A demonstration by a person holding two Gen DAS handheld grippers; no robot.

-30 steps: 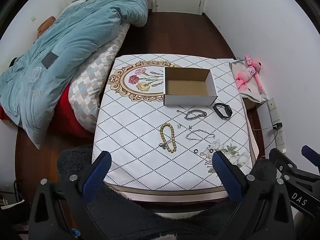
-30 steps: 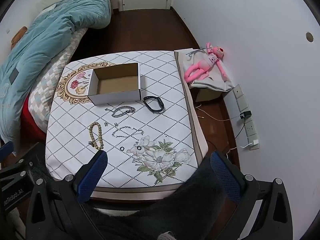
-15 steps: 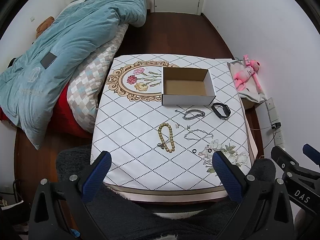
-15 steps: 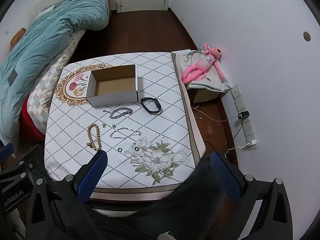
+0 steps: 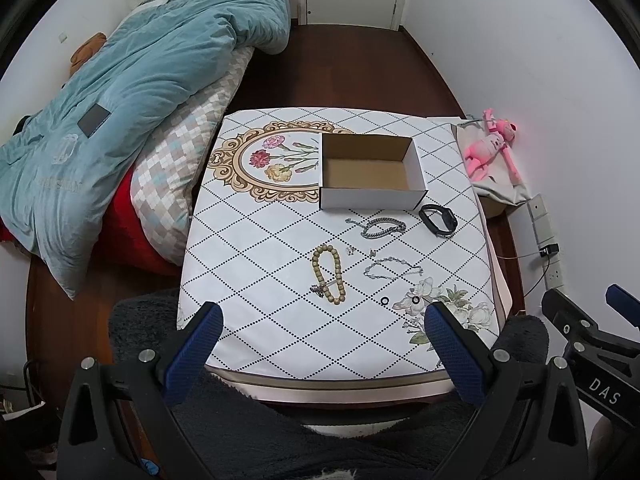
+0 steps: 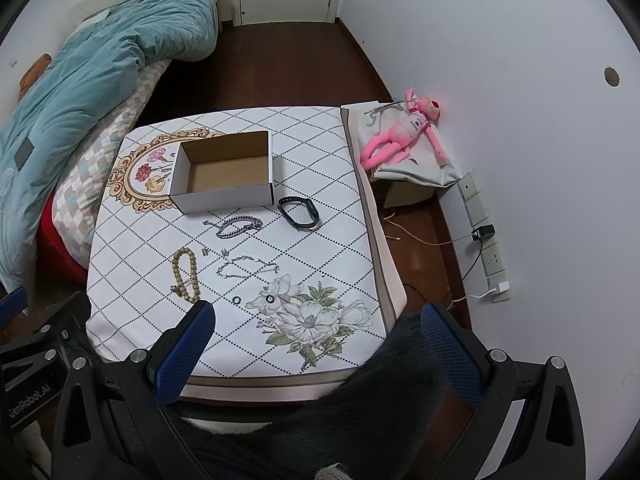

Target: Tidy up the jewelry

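An open empty cardboard box (image 5: pixel 370 172) (image 6: pixel 226 172) stands on a table with a diamond-pattern cloth (image 5: pixel 256 240) (image 6: pixel 340 248). In front of it lie a black wristband (image 5: pixel 438 220) (image 6: pixel 299 213), a silver chain bracelet (image 5: pixel 382 227) (image 6: pixel 239 226), a thin silver bracelet (image 5: pixel 394 270) (image 6: pixel 248 266), a wooden bead bracelet (image 5: pixel 328 274) (image 6: pixel 186 274), two small earrings (image 5: pixel 351 251) (image 6: pixel 206 252) and two dark rings (image 5: pixel 385 301) (image 6: pixel 237 299). My left gripper (image 5: pixel 322 332) and right gripper (image 6: pixel 316 330) are open and empty, held high over the table's near edge.
A bed with a teal duvet (image 5: pixel 120 92) and checked pillow (image 5: pixel 180 160) lies left of the table. A pink plush toy (image 6: pixel 404 132) on a grey bag sits by the right wall, with wall sockets and cables (image 6: pixel 486 240) below. A dark fuzzy garment (image 5: pixel 320 420) fills the foreground.
Both grippers have shifted slightly; the table appears a little farther back in the views. Nothing on the table has moved.
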